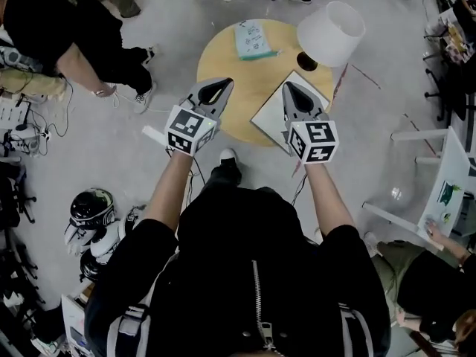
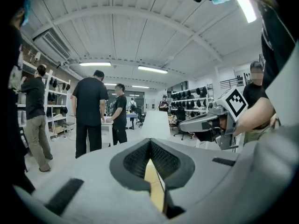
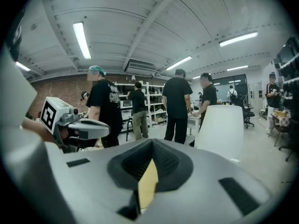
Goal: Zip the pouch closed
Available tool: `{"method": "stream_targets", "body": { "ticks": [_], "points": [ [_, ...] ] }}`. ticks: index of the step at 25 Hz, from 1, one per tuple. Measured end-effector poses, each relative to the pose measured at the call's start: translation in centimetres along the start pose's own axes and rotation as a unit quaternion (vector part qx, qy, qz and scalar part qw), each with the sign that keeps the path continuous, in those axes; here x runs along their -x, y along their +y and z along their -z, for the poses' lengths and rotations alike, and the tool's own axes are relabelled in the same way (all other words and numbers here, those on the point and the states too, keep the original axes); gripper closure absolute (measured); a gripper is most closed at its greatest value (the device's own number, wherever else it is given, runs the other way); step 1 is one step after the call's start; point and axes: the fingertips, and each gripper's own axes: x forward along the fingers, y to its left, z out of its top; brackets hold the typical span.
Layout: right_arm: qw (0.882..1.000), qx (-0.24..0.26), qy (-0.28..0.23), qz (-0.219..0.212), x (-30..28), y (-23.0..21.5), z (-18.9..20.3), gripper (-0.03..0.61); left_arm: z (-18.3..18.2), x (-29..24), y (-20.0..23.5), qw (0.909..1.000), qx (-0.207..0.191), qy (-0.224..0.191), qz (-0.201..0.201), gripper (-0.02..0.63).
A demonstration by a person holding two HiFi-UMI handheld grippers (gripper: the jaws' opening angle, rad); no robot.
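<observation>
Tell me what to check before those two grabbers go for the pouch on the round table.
1. Pouch in view: ok. It lies on the far part of the table with nothing on top.
2. Zip's state: cannot tell, too small from the head view.
3. Left gripper free: ok. Its jaws are together on nothing.
4. Right gripper free: ok. Its jaws are also together and empty.
5. Jaws ready to grasp: not ok. Both must open first.
6. Room round the pouch: ok. The lamp stands to its right, apart from it.
</observation>
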Motion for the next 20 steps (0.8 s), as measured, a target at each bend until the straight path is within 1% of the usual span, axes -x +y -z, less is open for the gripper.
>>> {"method": "stream_targets", "body": {
  "ticks": [6, 14, 20],
  "points": [
    [0.999, -0.006, 0.009, 0.032, -3.8, -2.2, -0.1, 0.574, 0.7, -3.6, 4.1, 0.9994, 0.0, 0.013, 0.033, 0.612],
    [0.997, -0.025, 0.026, 0.069, -5.8, -5.7, 1.1, 0.574, 1.8, -9.6, 6.3, 0.9966, 0.001, 0.035, 0.075, 0.611],
    [0.995, -0.037, 0.038, 0.081, -7.1, -8.1, 2.6, 0.574, 2.9, -14.2, 7.0, 0.9936, 0.002, 0.063, 0.094, 0.611]
  ]
}}
